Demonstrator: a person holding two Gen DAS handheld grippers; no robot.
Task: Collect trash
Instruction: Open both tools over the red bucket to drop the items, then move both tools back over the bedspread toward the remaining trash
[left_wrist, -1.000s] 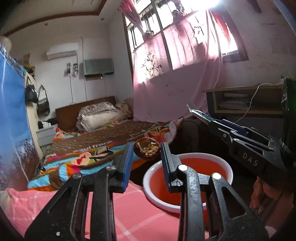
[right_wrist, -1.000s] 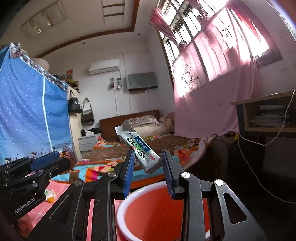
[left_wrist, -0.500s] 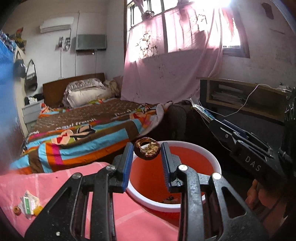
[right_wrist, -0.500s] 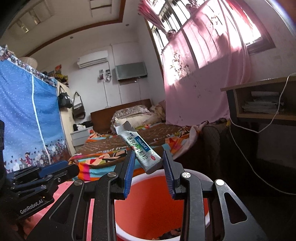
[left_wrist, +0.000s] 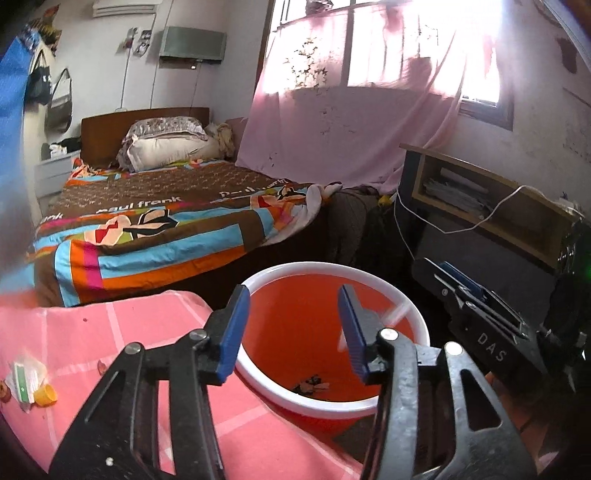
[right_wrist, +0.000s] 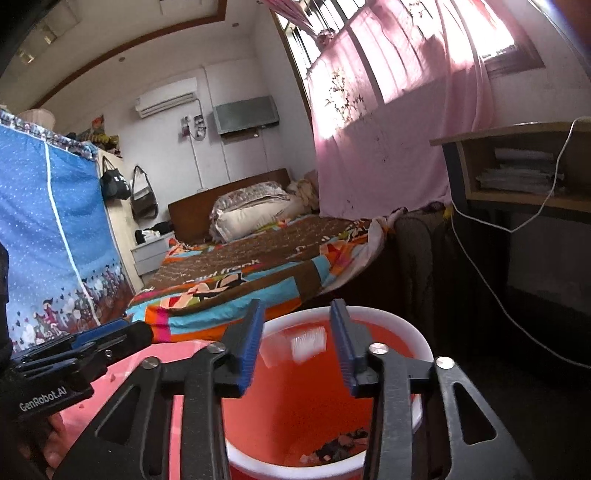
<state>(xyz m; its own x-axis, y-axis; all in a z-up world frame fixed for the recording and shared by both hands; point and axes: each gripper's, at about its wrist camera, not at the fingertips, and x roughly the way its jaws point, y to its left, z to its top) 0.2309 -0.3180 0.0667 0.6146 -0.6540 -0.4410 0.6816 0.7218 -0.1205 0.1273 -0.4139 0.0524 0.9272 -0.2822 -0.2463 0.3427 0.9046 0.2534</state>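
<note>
A red bucket with a white rim (left_wrist: 413, 314) stands beside the pink table; it also shows in the right wrist view (right_wrist: 406, 321). My left gripper (left_wrist: 293, 325) is open and empty above the bucket. My right gripper (right_wrist: 297, 339) is open and empty above it too. A blurred white tube (right_wrist: 308, 343) is falling between the right fingers into the bucket, and shows as a streak in the left wrist view (left_wrist: 395, 314). Dark scraps (left_wrist: 310, 384) lie on the bucket's bottom. A wrapper (left_wrist: 26, 376) and a yellow cap (left_wrist: 46, 397) lie on the pink cloth at the left.
The pink checked tablecloth (left_wrist: 110, 325) ends at the bucket. A bed with a colourful blanket (left_wrist: 155, 229) lies behind. A wooden shelf (left_wrist: 491, 206) with a white cable stands at the right. A blue curtain (right_wrist: 44, 236) hangs at the left.
Both grippers have opened over the bucket. The brown round scrap has left the left gripper and the tube has left the right one. Both views have tilted down.
</note>
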